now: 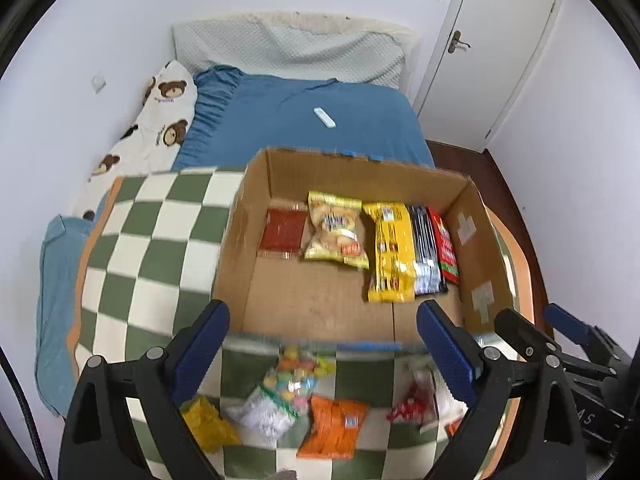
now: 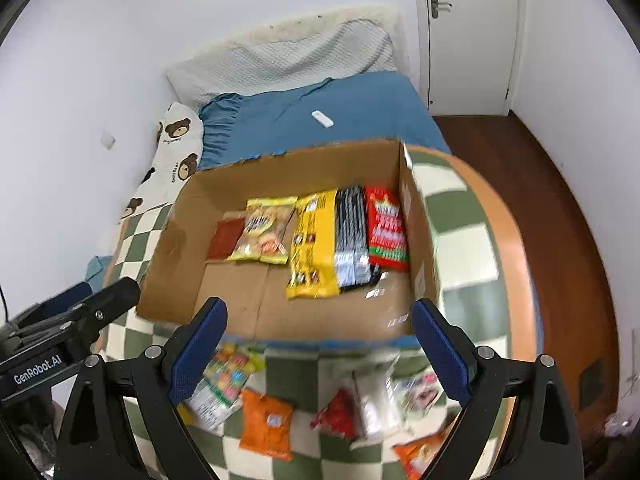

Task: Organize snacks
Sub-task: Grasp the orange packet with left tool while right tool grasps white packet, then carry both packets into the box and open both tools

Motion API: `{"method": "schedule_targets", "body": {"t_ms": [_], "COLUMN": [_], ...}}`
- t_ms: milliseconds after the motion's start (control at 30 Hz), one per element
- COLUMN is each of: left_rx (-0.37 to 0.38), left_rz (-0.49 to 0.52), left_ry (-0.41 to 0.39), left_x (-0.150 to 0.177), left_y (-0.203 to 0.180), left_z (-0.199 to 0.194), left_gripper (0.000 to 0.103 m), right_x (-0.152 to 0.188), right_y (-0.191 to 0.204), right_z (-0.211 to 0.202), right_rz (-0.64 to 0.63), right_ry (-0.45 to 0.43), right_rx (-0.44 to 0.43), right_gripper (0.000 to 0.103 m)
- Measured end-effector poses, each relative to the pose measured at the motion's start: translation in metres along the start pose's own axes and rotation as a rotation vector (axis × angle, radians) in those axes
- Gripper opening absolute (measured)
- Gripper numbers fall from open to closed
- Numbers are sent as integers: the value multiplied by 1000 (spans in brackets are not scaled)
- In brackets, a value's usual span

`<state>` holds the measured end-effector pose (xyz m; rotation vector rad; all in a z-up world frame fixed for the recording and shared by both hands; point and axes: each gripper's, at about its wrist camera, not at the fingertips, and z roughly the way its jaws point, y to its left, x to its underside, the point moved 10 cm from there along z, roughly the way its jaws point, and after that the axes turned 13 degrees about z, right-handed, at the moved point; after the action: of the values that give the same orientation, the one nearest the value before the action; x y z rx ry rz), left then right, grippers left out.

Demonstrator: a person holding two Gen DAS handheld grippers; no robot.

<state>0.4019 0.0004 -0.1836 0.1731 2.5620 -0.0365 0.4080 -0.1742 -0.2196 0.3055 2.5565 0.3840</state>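
An open cardboard box (image 1: 472,240) (image 2: 168,256) stands on a green-and-white checked table (image 1: 140,240) (image 2: 460,248). Inside lie a dark red pack (image 1: 282,230), a yellow snack bag (image 1: 334,226) (image 2: 266,230), a yellow pack (image 1: 390,252) (image 2: 314,240), a black-and-silver pack (image 1: 426,256) and a red pack (image 1: 446,248) (image 2: 386,228). Loose snacks lie in front of the box: a candy bag (image 1: 296,376) (image 2: 228,372), an orange bag (image 1: 334,426) (image 2: 266,424), a yellow pack (image 1: 208,424), a red pack (image 1: 410,404) (image 2: 338,414). My left gripper (image 1: 322,348) and right gripper (image 2: 320,344) hover open and empty above them.
A bed with a blue sheet (image 1: 312,120) and a white remote (image 1: 324,117) lies behind the table. A bear-print pillow (image 1: 160,120) is at the left. A white door (image 1: 492,40) and dark wooden floor (image 2: 560,200) are at the right.
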Motion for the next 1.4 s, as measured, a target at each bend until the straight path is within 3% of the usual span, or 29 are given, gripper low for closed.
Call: {"method": "schedule_targets", "body": {"t_ms": [167,400,633,767,800,867,933,967,1000,1100,1400], "left_rx": [-23,-11,51,70,71,68,76,79,80,83,119], "left_rz": [5,9,84,128,134,134,137,136,134,134,113], "left_ry": [60,230,393,462,476,495,499,504,506,487,543], "left_x": [44,123,174,192,195,199,201,203,205,208,254], "left_y": [7,0,-44,-66,-70,-73,-77,-78,-79,-80,-90], "left_z": [7,47,102,130,137,147,155,159,161,157,150], "left_gripper": [96,96,96,81,78,76,60,57,57,55,59], "right_x": [47,102,106,110,113,118,123,126,135,150,204], "right_y": [-17,-68,-106,-113,-115,-117,-112,-109,-110,-113,-122], "right_z": [15,45,75,103,109,122,127,128,131,129,110], "right_rz": [77,195,180,112,94,53,6,-11,-22,-25,-5], "right_ry": [84,192,209,241,255,281,282,290,319,338,436], "right_rx": [-14,23,103,148,161,191,190,185,199,196,156], "right_gripper": [96,96,95,73,72,72,69,53,49,49,49]}}
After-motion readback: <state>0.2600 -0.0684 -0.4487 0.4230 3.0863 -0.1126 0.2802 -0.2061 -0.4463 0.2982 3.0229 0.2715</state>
